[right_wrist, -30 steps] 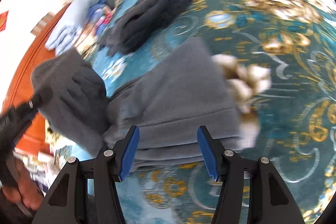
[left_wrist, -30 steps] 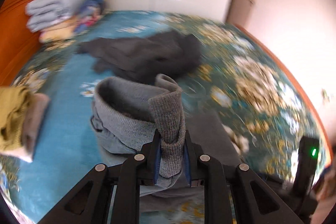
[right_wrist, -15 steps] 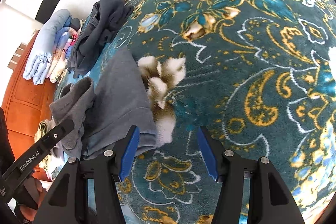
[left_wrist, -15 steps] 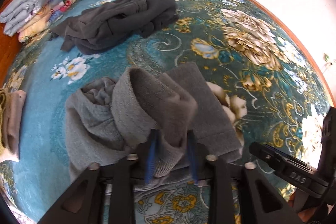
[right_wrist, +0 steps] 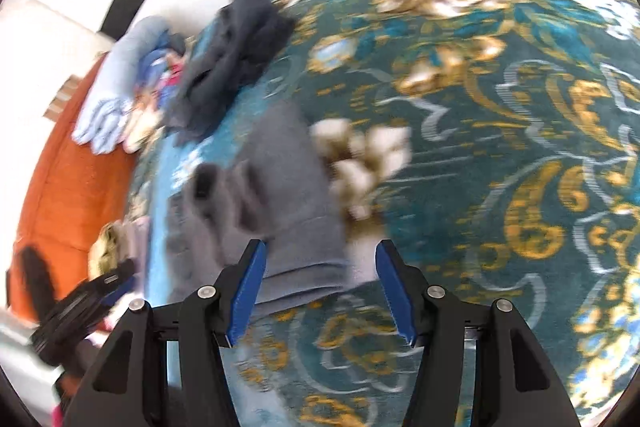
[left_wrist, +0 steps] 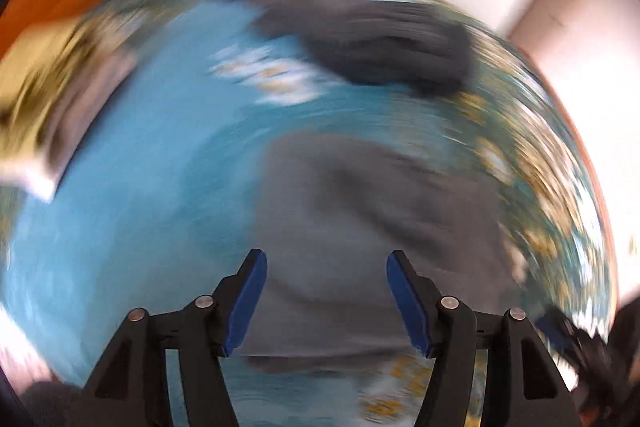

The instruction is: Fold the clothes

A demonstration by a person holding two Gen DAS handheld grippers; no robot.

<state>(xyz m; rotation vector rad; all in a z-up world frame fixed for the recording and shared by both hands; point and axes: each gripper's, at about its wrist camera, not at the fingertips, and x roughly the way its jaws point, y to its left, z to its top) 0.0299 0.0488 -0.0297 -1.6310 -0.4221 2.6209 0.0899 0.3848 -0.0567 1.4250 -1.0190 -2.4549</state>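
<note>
A grey garment [left_wrist: 360, 227] lies folded on the teal flowered bedspread [left_wrist: 160, 187], just ahead of my left gripper [left_wrist: 324, 291], which is open and empty above its near edge. The left wrist view is heavily blurred. In the right wrist view the same grey garment [right_wrist: 276, 195] lies left of centre, and my right gripper [right_wrist: 320, 283] is open and empty over its near right corner. The left gripper [right_wrist: 80, 307] shows at the lower left there.
A dark grey heap of clothes [left_wrist: 380, 43] lies farther back on the bed; it also shows in the right wrist view [right_wrist: 236, 47]. Folded blankets [right_wrist: 116, 99] sit by the orange headboard [right_wrist: 60, 187]. A yellow and beige folded pile [left_wrist: 44, 99] lies at left.
My left gripper has let go of the grey garment and opened; the garment now lies flat on the bed. The right gripper stayed open and shifted back toward the garment's corner.
</note>
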